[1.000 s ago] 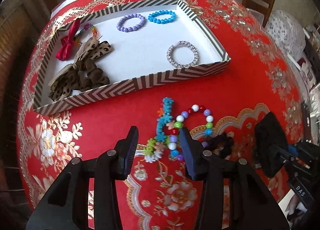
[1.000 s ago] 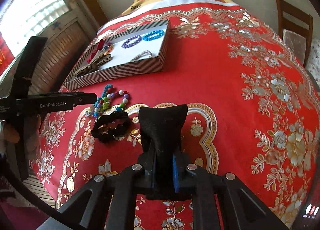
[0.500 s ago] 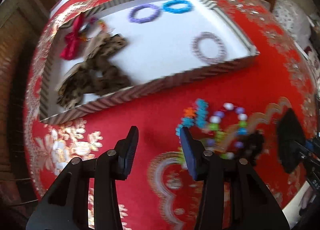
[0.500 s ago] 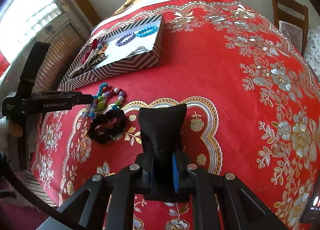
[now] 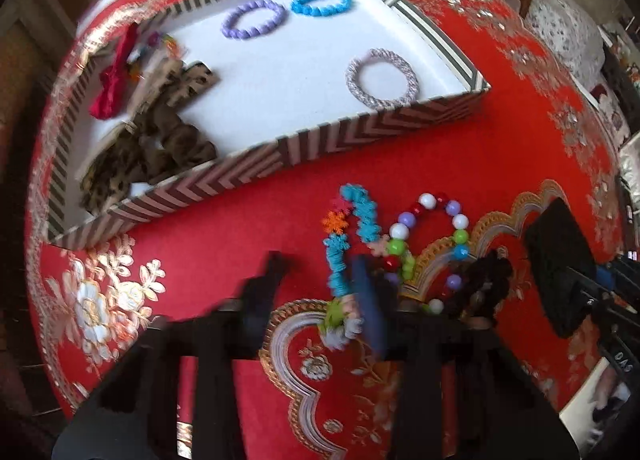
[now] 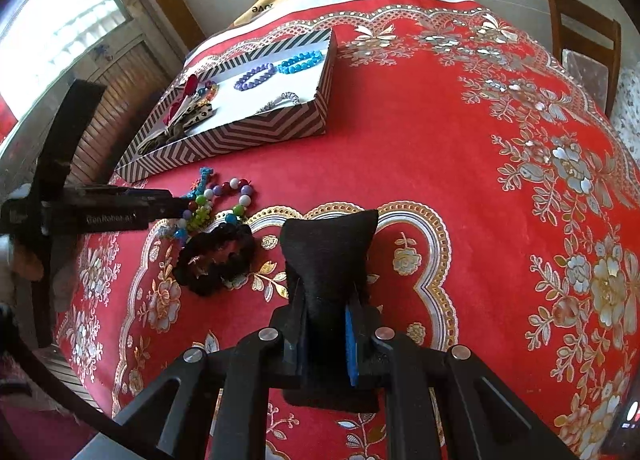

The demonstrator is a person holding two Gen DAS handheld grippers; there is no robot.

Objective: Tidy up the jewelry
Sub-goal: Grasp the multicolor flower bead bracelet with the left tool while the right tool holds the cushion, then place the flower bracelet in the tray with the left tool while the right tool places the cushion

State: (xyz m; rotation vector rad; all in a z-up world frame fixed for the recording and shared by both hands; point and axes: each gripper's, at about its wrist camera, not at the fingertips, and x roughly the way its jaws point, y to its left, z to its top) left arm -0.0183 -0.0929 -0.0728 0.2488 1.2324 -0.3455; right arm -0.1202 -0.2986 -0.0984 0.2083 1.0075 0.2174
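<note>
Jewelry is sorted by kind in the striped tray [image 5: 360,132] beyond the left gripper [image 5: 320,280], whose wide-apart fingers straddle the turquoise bracelet [image 5: 352,228] beside the beaded bracelet [image 5: 430,238], likely next, while the right gripper [image 6: 328,260], fingers pressed together and empty, waits beside the black scrunchie [image 6: 216,260].

Three bracelets in tray [image 5: 400,122]: purple [image 5: 253,18]; blue [image 5: 321,3]; silver [image 5: 381,78]; three pieces on cloth [image 5: 248,236]; one black scrunchie [image 6: 216,260].
</note>
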